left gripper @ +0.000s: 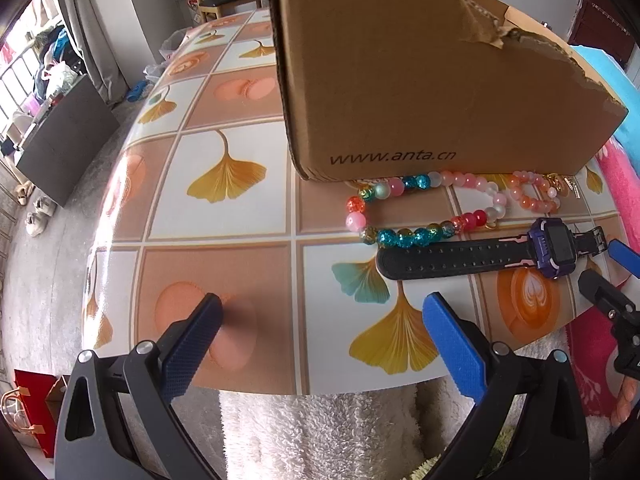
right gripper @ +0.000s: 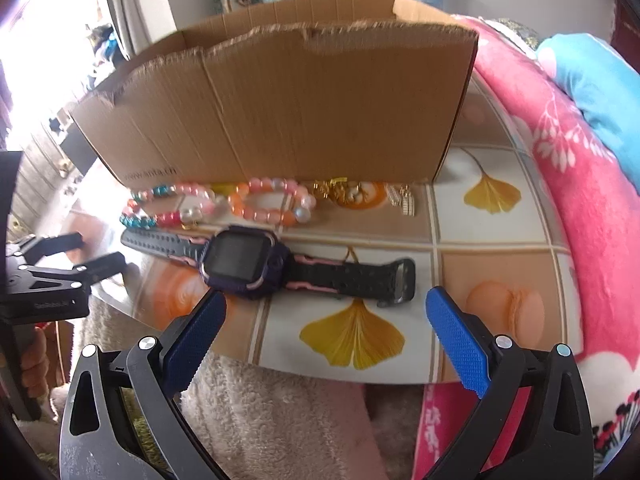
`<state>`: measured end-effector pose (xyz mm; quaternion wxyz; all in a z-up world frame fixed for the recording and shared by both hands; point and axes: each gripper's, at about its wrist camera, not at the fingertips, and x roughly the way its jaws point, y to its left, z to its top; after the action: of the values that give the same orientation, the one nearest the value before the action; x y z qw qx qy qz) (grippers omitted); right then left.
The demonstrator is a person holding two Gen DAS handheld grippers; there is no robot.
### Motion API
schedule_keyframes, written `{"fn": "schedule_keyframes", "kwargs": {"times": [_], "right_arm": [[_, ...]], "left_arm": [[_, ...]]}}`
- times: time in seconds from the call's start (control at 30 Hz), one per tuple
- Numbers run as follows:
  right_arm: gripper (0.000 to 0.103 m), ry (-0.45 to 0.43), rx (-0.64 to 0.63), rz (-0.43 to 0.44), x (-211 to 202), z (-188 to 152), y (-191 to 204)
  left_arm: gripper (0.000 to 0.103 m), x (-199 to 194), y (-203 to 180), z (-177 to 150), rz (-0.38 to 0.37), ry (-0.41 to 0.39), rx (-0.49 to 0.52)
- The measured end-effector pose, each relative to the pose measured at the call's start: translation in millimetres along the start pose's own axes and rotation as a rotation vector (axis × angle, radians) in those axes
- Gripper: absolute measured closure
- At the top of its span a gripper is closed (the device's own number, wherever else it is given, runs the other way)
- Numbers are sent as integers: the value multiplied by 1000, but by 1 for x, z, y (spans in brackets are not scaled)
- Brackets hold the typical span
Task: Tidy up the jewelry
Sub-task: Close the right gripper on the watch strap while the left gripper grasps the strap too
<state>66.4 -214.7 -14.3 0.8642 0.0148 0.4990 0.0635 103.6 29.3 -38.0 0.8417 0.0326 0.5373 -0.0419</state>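
The right tool (right gripper: 326,330) is hanging released at the lower centre of its frame, its blue pads spread wide and holding nothing. Just above its left pad the watch (right gripper: 244,262) is lying flat on the tabletop (right gripper: 496,236), strap stretched out left to right, screen facing up. That spread and that heading look suited to closing across the watch body, so I judge the watch to be the next piece to be picked up.

The left tool (left gripper: 322,326) is likewise sitting open and empty at the bottom of its own frame, over bare tabletop left of the jewelry, seemingly waiting.

Beyond the watch, the multicoloured bead bracelet (right gripper: 172,208) and the pink-orange bead bracelet (right gripper: 272,204) are lying in a row against the foot of the cardboard box (right gripper: 280,112), which is standing with its torn rim upward. The box is probably serving as the container for everything.

The right view is showing what the left one barely catches: small gold pieces (right gripper: 334,190) and a pale metal clasp-like piece (right gripper: 404,200) further right along the box wall, and the open top of the box. The left view is giving the printed side of the box and the free tabletop at the left, with the right tool's tips entering at the right edge.
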Motion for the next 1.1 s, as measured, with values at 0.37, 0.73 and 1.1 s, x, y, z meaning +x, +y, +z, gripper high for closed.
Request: {"fn": "schedule_keyframes", "kwargs": {"times": [0.37, 0.73, 1.1], "right_arm": [[22, 19, 157, 122, 2, 26, -70], [75, 38, 139, 58, 10, 22, -75], [87, 34, 83, 63, 16, 24, -65]], "left_arm": [[4, 3, 1, 4, -4, -20, 11], [38, -12, -13, 8, -168, -85, 36], [62, -6, -5, 16, -290, -31, -69]]}}
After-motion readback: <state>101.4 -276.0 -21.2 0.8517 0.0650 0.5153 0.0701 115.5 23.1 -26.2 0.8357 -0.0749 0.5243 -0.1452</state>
